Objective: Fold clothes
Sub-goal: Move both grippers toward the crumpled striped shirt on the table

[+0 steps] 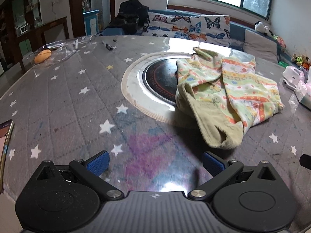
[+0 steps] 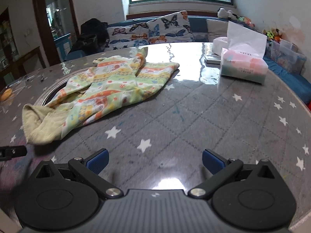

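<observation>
Now | garment (image 1: 223,89) crumpled, ahead-right of left hand-held gripper (image 1: 155,164) | jaws apart

The left claw (image 1: 155,164) hovers low over the desk (image 1: 64,104) with its blue pads (image 1: 98,162) spread wide and nothing between them. A crumpled patterned garment (image 1: 227,91) lies ahead toward the right edge, partly covering the round dark cooktop (image 1: 159,85) set in the desk's middle. Near the far left corner a clear plastic tray (image 1: 64,47) holds an orange fruit (image 1: 42,56).
</observation>
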`<state>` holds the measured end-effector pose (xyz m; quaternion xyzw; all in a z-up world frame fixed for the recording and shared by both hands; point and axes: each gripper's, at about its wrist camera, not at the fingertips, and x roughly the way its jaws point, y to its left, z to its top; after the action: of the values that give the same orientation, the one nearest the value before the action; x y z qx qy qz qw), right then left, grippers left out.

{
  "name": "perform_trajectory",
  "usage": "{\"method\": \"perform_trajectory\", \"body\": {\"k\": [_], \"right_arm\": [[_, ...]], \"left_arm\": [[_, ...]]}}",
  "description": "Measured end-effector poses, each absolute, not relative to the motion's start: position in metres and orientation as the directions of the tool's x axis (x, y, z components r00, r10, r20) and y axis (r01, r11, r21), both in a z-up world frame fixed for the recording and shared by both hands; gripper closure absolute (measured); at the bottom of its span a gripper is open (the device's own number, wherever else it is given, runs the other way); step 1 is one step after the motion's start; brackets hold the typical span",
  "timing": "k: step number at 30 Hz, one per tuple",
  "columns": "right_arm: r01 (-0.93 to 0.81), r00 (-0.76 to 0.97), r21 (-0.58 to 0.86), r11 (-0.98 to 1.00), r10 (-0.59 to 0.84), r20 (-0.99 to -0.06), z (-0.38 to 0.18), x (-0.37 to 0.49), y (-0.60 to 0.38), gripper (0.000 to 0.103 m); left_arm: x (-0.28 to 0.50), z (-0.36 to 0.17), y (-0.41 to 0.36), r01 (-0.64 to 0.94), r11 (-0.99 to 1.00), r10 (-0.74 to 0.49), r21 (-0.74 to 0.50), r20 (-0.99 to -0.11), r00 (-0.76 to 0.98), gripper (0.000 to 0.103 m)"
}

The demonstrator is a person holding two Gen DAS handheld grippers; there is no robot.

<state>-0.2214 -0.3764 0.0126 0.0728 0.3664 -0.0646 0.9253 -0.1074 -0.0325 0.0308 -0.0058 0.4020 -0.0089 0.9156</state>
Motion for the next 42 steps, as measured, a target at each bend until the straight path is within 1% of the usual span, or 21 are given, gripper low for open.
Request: {"method": "perform_trajectory", "body": {"k": [11,31,42], "right_arm": [[0.122,0.722,0.084,0.989,-0.03,-0.691,0.01,-0.23,-0.363,0.0],[0.071,0.731,0.058,0.996,-0.012,-0.682,0.018,-0.245,-0.341,0.0],[0.052,0.722,0.055,0.997,0.0,-0.692,0.018,-0.236,-0.334,0.0]], "left_arm": [[-0.116,0.029,-0.034,0.003,1.0,0.001,0.005,-0.749,0.662,0.0],[-0.14,0.034,-0.043,0.026,1.0,-0.012,0.007,-0.751,0.66,0.0],[-0.134,0.032,-0.045,0.026,1.0,-0.011,0.008,-0.761,0.648,0.0]]}}
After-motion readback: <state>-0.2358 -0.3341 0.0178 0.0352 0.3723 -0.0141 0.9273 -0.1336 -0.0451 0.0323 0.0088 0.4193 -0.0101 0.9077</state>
